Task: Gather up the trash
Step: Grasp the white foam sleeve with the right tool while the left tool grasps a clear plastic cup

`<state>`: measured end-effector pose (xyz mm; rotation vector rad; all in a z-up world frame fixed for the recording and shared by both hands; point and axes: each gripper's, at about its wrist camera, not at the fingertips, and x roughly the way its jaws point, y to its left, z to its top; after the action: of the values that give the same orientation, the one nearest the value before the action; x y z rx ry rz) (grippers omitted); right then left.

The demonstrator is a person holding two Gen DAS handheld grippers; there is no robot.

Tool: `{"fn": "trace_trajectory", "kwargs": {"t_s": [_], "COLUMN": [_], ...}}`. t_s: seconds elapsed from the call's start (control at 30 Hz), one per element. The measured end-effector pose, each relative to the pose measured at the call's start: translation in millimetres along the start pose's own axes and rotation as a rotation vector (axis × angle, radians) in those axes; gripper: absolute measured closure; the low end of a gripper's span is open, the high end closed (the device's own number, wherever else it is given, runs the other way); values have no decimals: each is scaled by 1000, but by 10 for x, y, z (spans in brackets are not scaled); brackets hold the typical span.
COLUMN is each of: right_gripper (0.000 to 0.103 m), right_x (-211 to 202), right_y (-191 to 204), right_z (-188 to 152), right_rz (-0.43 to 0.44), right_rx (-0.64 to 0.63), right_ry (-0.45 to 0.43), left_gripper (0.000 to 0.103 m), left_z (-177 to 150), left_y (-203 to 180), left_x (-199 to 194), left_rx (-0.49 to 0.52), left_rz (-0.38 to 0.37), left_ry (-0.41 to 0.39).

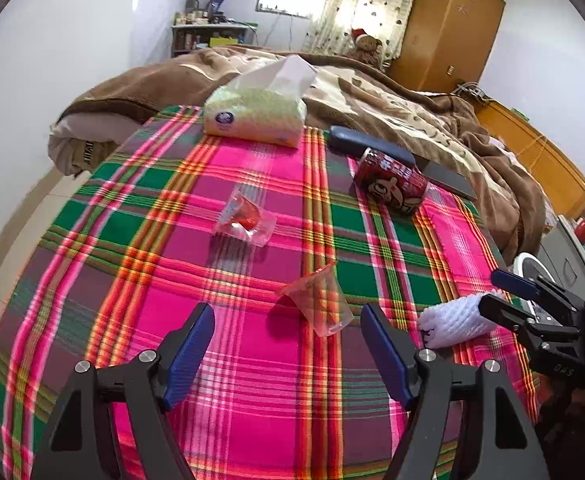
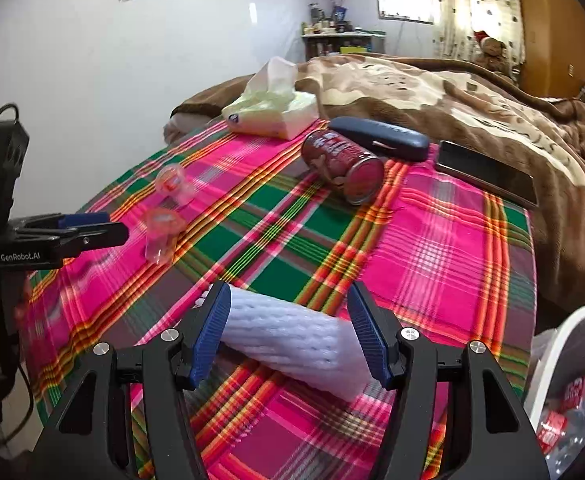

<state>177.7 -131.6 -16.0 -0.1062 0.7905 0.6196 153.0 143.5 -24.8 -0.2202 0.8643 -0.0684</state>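
- While the plaid cloth (image 1: 252, 380) covers the desk, a white trash bin (image 2: 564, 344) at its right edge holds red wrappers.
- Beyond lie a tissue pack (image 1: 252, 116), dark glasses case (image 2: 380, 138), phone (image 2: 488, 172) and tipped red can (image 2: 342, 164).
- Right hand-held gripper (image 2: 288, 336), half spread, brackets a white foam fruit net (image 2: 292, 340), pads touching it.
- Left hand-held gripper (image 1: 288, 344), "GenRobot.AI" on its side, gapes wide before a clear jelly cup (image 1: 316, 304); another cup (image 1: 244, 220) lies further off.
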Motion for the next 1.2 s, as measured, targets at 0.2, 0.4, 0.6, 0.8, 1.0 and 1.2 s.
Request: {"fn": "trace_trajectory", "kwargs": {"t_s": [0.2,0.4,0.6,0.8,1.0,1.2], "right_gripper": [41,41,40,40,40,50], "right_x": [130,118,160,211,219,207], "right_y": [144,202,194,107,85,57], "right_z": [-10,-38,-86,-72,-72,-84], "right_rz": [7,-1,-74,-108,-102,-97], "right_rx": [-96,-170,-219,-144,-74,-40], "right_ry": [67,113,143,138,122,111], "left_gripper": [27,27,27,27,41,59], "left_z": [11,51,97,123,137,154], "left_y": [0,13,-25,-9,-27,-80], "left_x": [139,254,399,458,509,541], "left_rx": [-16,-31,-40,-67,-76,-71], "left_rz": [-30,-35,-20,-11,11,2], "left_ry": [30,51,65,54,53,57]}}
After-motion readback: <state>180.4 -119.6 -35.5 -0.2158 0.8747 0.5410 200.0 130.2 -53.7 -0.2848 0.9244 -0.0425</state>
